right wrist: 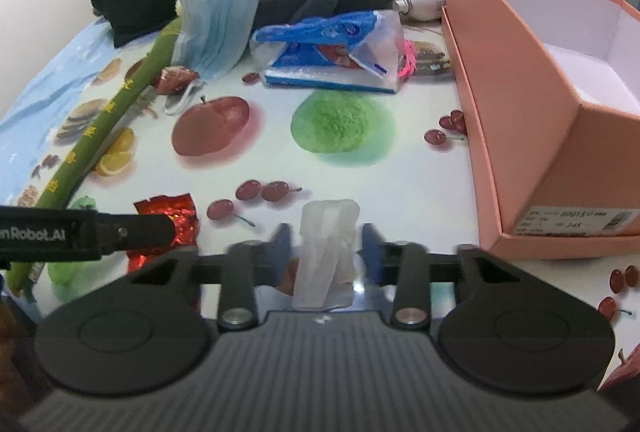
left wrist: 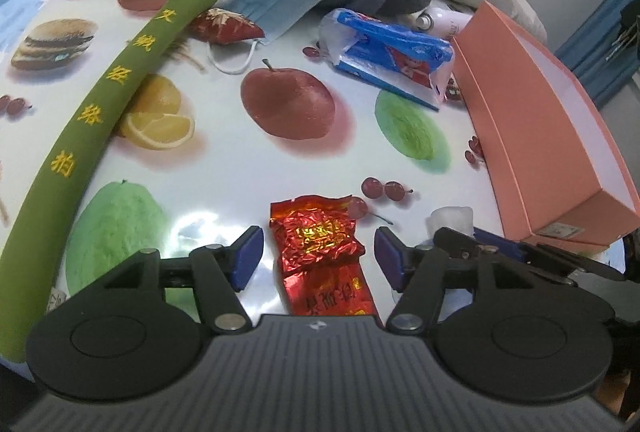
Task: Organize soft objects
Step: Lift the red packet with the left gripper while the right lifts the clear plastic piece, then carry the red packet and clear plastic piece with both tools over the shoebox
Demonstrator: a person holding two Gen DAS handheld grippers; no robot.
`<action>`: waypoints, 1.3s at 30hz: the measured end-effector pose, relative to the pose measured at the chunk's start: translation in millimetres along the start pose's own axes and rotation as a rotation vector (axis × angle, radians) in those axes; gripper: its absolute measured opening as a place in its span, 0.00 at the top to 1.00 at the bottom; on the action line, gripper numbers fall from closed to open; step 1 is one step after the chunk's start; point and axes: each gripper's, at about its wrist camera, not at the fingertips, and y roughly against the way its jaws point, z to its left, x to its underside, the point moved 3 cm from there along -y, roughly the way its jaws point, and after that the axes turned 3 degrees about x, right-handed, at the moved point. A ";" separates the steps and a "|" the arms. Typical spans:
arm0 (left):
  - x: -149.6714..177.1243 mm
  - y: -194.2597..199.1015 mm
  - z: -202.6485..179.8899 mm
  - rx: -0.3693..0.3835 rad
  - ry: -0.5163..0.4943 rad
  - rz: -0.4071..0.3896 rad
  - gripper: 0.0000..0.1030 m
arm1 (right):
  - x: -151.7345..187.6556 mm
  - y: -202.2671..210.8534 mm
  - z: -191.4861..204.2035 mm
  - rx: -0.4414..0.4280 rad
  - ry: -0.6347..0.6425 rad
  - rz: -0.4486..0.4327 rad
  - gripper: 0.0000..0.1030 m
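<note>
Left gripper (left wrist: 319, 257) spreading wide around red foil packet (left wrist: 316, 238) lying flat on fruit-print tablecloth (left wrist: 224, 192), not touching. Right gripper (right wrist: 323, 242) straddling white tissue wad (right wrist: 326, 252), jaws apart, contact unclear through blur. Pink box (right wrist: 552, 160) standing open just beside. Risking: crinkly foil skating out under closing pads; limp tissue sagging, slipping free before reaching box; grippers bumping, working this close together.
</note>
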 end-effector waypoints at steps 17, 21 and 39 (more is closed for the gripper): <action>7.8 -20.7 -31.0 -0.202 -0.095 -0.046 0.42 | 4.0 33.2 -23.7 -0.002 0.003 -0.034 0.75; 8.4 -11.6 -34.4 -0.206 -0.083 -0.080 0.42 | 2.2 40.1 -29.4 -0.014 0.010 -0.040 0.75; -21.5 93.1 -114.0 -0.047 -0.149 -0.229 0.42 | -31.3 142.3 -53.7 -0.036 -0.004 -0.204 0.75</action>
